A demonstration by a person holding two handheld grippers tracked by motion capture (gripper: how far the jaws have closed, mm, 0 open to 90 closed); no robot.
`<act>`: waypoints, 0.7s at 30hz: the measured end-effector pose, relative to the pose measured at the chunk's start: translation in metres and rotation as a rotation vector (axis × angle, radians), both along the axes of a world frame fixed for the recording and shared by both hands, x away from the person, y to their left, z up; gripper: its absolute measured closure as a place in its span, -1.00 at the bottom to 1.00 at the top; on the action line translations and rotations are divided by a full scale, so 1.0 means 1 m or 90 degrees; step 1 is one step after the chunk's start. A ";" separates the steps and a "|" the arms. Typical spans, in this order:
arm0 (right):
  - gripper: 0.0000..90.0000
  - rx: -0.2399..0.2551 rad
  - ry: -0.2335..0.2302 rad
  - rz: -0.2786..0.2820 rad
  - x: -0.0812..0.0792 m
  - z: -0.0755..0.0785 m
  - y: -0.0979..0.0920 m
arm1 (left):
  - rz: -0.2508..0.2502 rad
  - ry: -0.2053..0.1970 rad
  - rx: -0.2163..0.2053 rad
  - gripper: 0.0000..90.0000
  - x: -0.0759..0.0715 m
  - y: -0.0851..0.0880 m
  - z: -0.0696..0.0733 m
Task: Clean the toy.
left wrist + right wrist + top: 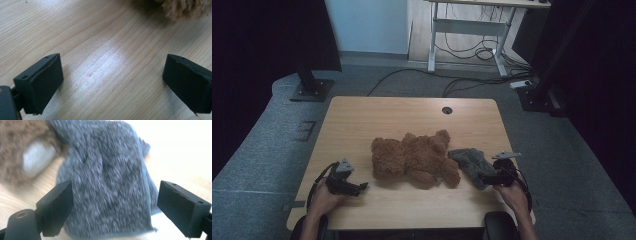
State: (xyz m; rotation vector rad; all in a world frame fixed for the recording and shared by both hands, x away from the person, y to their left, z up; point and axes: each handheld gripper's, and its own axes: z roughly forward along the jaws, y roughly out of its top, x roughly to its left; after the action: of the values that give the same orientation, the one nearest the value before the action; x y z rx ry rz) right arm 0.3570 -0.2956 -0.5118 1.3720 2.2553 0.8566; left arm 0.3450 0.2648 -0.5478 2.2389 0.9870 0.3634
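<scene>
A brown teddy bear (414,157) lies on its side in the middle of the wooden table (362,120). A grey fuzzy cloth (470,165) lies crumpled against the bear's right end. My right gripper (485,178) sits at the cloth's near right edge; its jaws stand wide apart on either side of the cloth (110,185) without pressing on it. The bear's paw with a pale pad (37,157) shows beyond the cloth. My left gripper (363,187) rests low on the table left of the bear, open, with bare wood between its jaws (112,75). A tuft of the bear's fur (185,8) lies ahead of it.
A cable hole (447,110) sits near the table's far edge. Behind the table are a black stand base (309,90), floor cables (462,82) and a white desk frame (467,30). Another dark stand (537,95) is at the right.
</scene>
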 end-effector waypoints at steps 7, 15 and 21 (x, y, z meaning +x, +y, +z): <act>-0.76 0.016 0.006 -0.029 -0.014 -0.028 -0.012 | -0.001 0.001 0.000 -0.97 0.000 -0.001 0.000; -0.95 0.038 -0.033 -0.041 -0.020 -0.043 -0.017 | 0.000 0.001 0.001 -0.98 0.000 -0.001 0.000; -1.00 0.036 -0.038 -0.041 -0.019 -0.045 -0.018 | 0.000 0.003 0.003 -1.00 0.000 -0.002 -0.001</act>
State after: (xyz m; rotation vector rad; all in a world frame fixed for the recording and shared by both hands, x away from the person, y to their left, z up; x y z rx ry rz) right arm 0.3379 -0.3133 -0.5569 1.4161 2.1454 0.9346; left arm 0.3450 0.2625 -0.5483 2.2457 0.9886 0.3612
